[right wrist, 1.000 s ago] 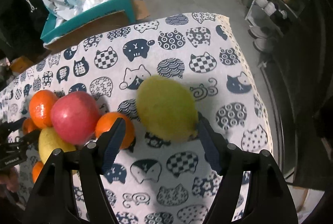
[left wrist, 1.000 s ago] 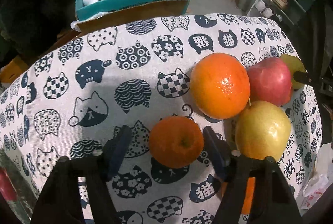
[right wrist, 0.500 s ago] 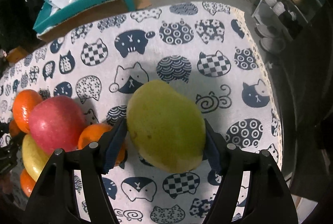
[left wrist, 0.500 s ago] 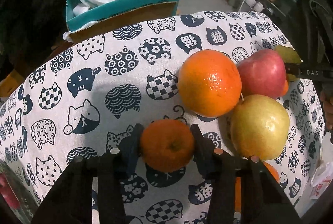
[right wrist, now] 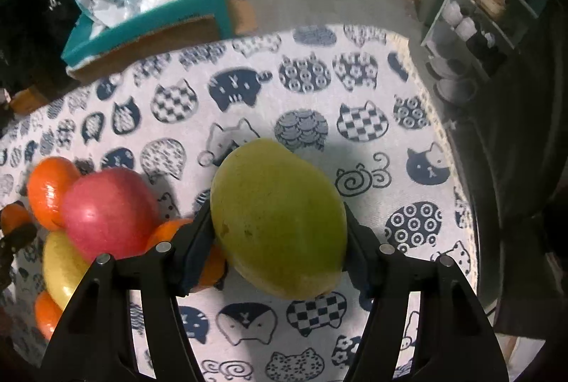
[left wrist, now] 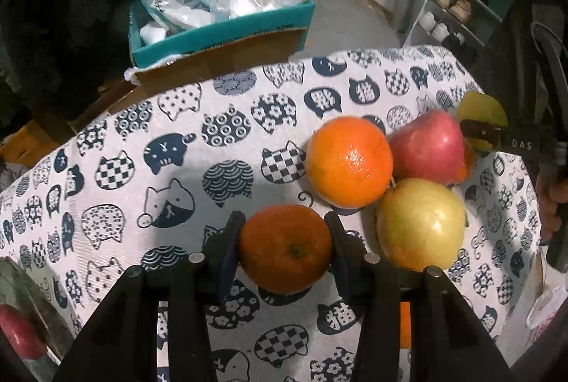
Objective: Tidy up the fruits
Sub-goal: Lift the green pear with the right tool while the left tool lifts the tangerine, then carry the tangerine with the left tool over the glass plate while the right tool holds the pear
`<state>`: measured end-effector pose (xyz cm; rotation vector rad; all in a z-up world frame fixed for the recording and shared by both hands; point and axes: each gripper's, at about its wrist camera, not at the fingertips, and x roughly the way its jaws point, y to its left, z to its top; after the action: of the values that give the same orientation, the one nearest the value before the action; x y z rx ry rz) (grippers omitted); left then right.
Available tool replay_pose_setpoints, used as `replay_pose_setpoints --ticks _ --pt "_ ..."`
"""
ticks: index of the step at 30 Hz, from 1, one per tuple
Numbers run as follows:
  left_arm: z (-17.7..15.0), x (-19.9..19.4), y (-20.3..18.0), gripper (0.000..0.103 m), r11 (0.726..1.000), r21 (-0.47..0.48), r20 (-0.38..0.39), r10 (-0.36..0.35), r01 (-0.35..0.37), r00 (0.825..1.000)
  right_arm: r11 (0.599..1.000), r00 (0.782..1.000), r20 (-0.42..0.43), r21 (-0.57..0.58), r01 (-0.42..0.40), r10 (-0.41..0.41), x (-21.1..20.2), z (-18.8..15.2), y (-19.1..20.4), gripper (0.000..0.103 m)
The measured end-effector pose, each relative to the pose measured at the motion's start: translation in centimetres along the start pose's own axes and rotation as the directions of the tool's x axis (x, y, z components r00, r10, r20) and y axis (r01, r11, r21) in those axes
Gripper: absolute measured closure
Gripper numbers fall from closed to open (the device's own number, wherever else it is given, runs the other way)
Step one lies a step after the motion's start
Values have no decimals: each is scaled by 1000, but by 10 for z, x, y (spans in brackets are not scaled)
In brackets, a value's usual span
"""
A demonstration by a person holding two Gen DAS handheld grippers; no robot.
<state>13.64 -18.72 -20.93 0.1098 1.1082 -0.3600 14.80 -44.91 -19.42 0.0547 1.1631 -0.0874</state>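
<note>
Left wrist view: left gripper (left wrist: 284,249) fingers clamp a tangerine (left wrist: 285,247); right gripper (right wrist: 278,233) fingers have just closed on a mango (right wrist: 278,222).

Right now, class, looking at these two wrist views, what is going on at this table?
A person is sorting fruit on a cat-print tablecloth with a handheld gripper in each hand. The left gripper is clamped on a small orange. The right gripper, whose jaws have just been closing, grips a green mango. Beside them sits a cluster: a large orange, a red apple and a yellow apple.
</note>
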Motion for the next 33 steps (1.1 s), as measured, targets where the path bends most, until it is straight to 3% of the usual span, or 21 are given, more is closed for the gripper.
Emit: replay_pose_setpoints --ticks 18,33 --pt "2 -80 13 57 999 -47 139 27 -21 990 997 976 202 -18 -81 83 -93 -9 47 38" --pt "-9 -149 27 57 996 -81 237 41 -23 971 983 926 334 -99 -152 177 -164 -16 101 37"
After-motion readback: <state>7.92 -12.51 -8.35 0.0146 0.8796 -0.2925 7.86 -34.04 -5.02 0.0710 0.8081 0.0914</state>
